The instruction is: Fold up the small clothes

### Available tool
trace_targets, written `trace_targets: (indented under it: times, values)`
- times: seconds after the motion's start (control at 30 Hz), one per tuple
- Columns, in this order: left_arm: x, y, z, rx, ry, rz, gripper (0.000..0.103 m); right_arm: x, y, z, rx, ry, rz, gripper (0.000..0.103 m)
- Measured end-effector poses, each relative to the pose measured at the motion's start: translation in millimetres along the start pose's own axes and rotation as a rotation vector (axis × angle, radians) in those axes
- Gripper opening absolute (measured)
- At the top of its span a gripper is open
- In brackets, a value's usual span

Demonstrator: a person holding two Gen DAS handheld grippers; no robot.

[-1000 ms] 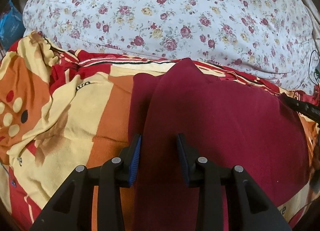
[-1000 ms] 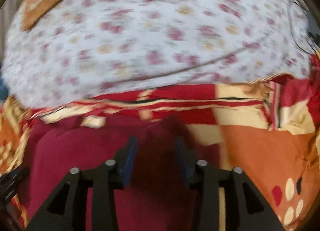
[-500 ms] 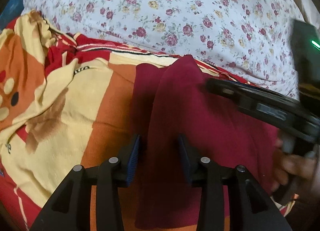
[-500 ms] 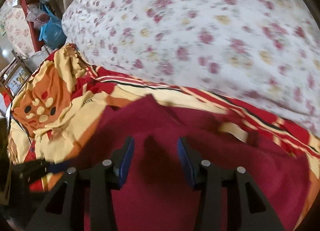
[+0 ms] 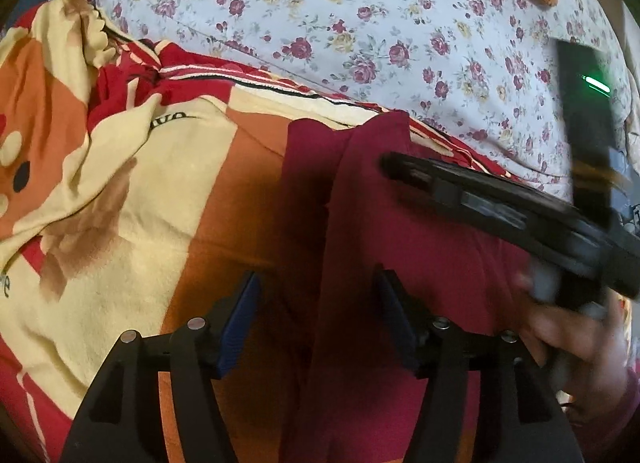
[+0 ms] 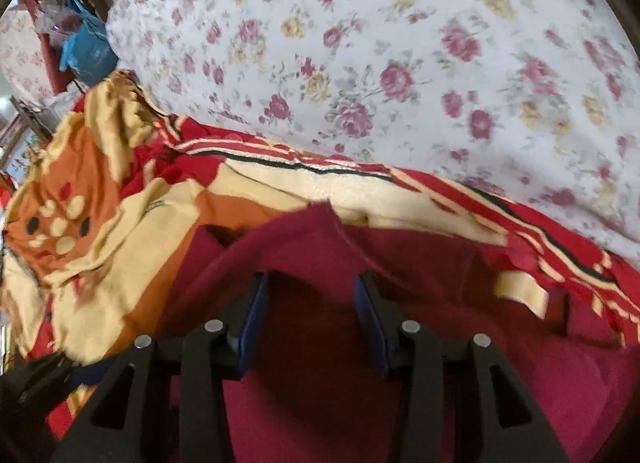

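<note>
1. As both sets of fingers stand apart, the left gripper (image 5: pixel 316 319) hovers over a maroon garment (image 5: pixel 400 247) at lower centre.
2. The right gripper (image 6: pixel 312 319) hangs above that cloth on a patterned blanket (image 6: pixel 120 247).

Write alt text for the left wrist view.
The open left claw hovers over a dark red cloth spread on an orange, cream and red blanket. The right claw reaches in from the right above the cloth; a floral sheet lies behind.
</note>
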State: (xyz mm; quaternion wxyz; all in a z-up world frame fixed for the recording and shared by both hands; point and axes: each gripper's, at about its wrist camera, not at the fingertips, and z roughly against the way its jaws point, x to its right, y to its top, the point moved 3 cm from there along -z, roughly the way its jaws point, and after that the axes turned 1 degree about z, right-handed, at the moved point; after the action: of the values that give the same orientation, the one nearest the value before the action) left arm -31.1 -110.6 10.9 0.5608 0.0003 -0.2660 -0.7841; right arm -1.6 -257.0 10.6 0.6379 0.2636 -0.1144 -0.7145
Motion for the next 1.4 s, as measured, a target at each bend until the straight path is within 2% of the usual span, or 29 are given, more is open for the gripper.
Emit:
trace_targets:
  times: [0.23, 0.43, 0.6, 0.7, 0.77, 0.83, 0.9, 0.93, 1.13, 1.23, 1.27, 1.3, 1.33, 1.37, 1.4]
  values:
    - [-1, -1, -1, 0.008, 0.015, -0.002, 0.053, 38, -53, 75, 0.009, -0.082, 0.006, 0.048]
    - [1, 2, -3, 0.018, 0.026, -0.014, 0.053, 79, -94, 89, 0.003, -0.099, -0.086, 0.048]
    - [0, 8, -3, 0.036, 0.035, -0.022, 0.053, 82, -97, 87, 0.030, -0.083, -0.107, 0.048]
    - [-5, 13, 1, 0.048, 0.022, -0.009, 0.053, 77, -92, 94, 0.053, -0.020, -0.128, 0.048]
    - [-9, 14, -2, 0.020, -0.021, 0.016, 0.053, 74, -89, 95, 0.070, -0.005, -0.134, 0.048]
    - [-14, 14, -8, -0.020, -0.058, 0.054, 0.053, 72, -90, 85, 0.047, 0.000, -0.131, 0.050]
    - [-16, 13, -13, -0.037, -0.079, 0.079, 0.057, 73, -93, 74, 0.039, 0.007, -0.129, 0.051]
    - [-15, 13, -14, -0.037, -0.080, 0.082, 0.058, 73, -94, 74, 0.062, 0.008, -0.122, 0.052]
    - [1, 8, -19, -0.042, -0.093, 0.030, 0.058, 72, -95, 84, 0.065, 0.026, -0.118, 0.054]
    - [3, 7, -19, -0.045, -0.120, 0.027, 0.047, 80, -93, 95, 0.121, 0.023, -0.144, 0.054]
    - [2, 7, -18, -0.040, -0.127, 0.027, 0.037, 82, -92, 95, 0.126, 0.024, -0.148, 0.053]
    - [2, 7, -15, -0.036, -0.136, 0.029, 0.022, 84, -91, 90, 0.108, 0.022, -0.145, 0.051]
    - [2, 8, -13, -0.034, -0.156, 0.034, 0.015, 83, -92, 82, 0.084, 0.018, -0.135, 0.042]
    - [3, 9, -10, -0.031, -0.170, 0.039, 0.012, 83, -93, 78, 0.077, 0.009, -0.127, 0.038]
    - [5, 9, -7, -0.023, -0.170, 0.034, 0.010, 81, -94, 75, 0.087, -0.006, -0.110, 0.038]
